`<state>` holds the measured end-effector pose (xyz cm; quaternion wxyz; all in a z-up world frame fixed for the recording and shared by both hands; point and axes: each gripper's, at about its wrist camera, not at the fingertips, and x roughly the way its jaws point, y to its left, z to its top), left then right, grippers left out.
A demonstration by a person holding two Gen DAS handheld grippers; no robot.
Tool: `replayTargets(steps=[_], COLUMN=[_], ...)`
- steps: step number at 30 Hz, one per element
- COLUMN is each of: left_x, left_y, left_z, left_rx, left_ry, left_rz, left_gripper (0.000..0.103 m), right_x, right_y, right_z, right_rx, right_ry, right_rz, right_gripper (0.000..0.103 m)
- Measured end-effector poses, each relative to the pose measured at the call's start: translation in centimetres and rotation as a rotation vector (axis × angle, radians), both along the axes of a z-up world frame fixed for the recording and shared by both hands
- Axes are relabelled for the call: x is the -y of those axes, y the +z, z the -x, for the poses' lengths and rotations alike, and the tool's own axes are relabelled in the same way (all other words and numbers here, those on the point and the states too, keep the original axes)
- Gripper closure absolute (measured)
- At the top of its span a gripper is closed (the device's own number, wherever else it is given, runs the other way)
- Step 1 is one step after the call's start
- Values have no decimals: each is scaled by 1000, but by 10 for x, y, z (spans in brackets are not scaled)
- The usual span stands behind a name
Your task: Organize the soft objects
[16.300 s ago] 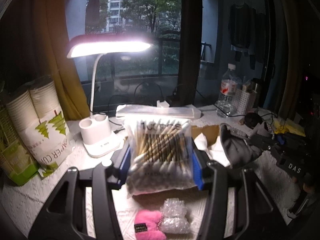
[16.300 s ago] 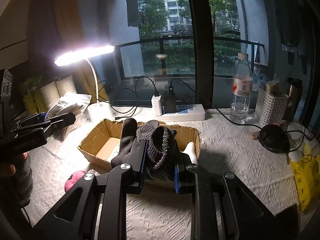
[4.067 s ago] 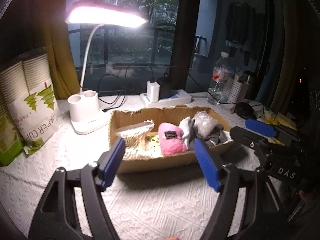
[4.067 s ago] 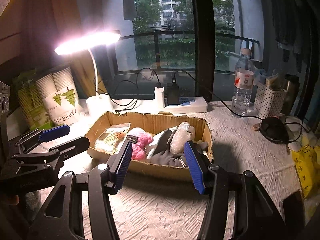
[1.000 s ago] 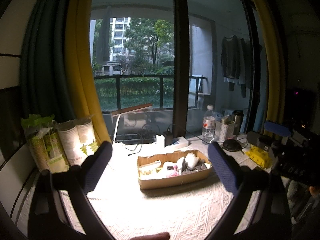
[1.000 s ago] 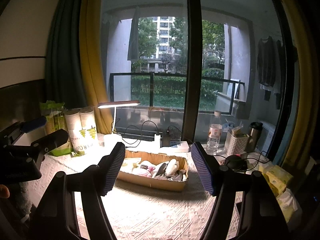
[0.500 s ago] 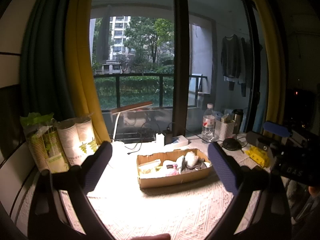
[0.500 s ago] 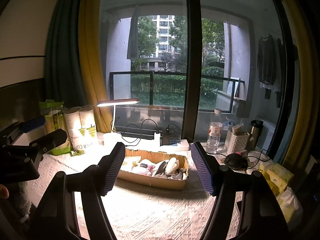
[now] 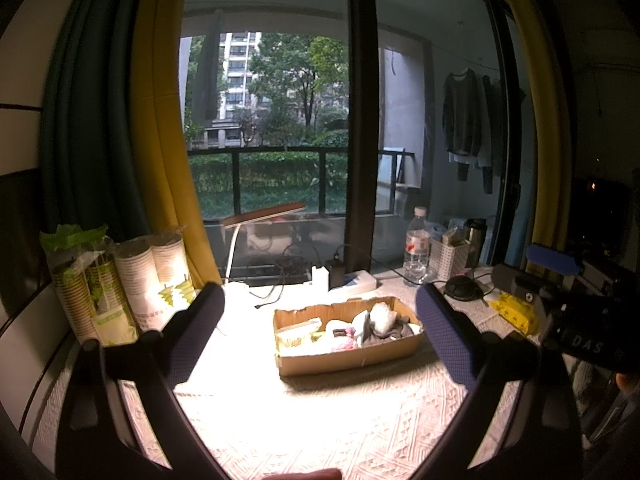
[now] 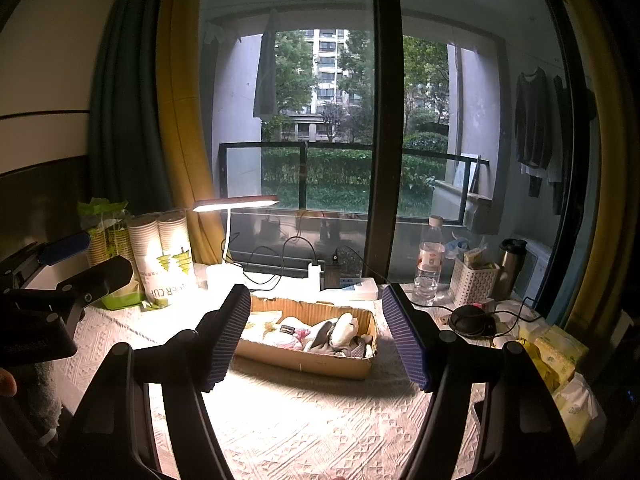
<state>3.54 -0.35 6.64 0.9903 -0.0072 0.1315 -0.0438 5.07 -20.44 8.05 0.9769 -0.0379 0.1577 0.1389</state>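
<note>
A shallow cardboard box sits in the middle of the table. Inside lie a pink plush, a clear bag of cotton swabs, a bubble-wrap bundle and dark gloves. My left gripper stands open, well back from the box, with nothing between its fingers. My right gripper is open too, held back and empty. Each gripper shows at the edge of the other's view.
A lit desk lamp and sleeves of paper cups stand at the back left. A power strip, water bottle, white basket and black mouse line the back right. Yellow packets lie at the right edge.
</note>
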Motion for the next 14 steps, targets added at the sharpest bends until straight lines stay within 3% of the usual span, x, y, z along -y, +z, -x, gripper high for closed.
replayTargets(steps=[14], left_x=[2], left_y=[-7], left_z=[-12], left_rx=[-25], left_ry=[-10], left_rz=[11], left_gripper=[6], right_x=[0], right_y=[-13], right_z=[-11], right_rx=[-32], right_ry=[9], right_rz=[4], right_gripper=[31])
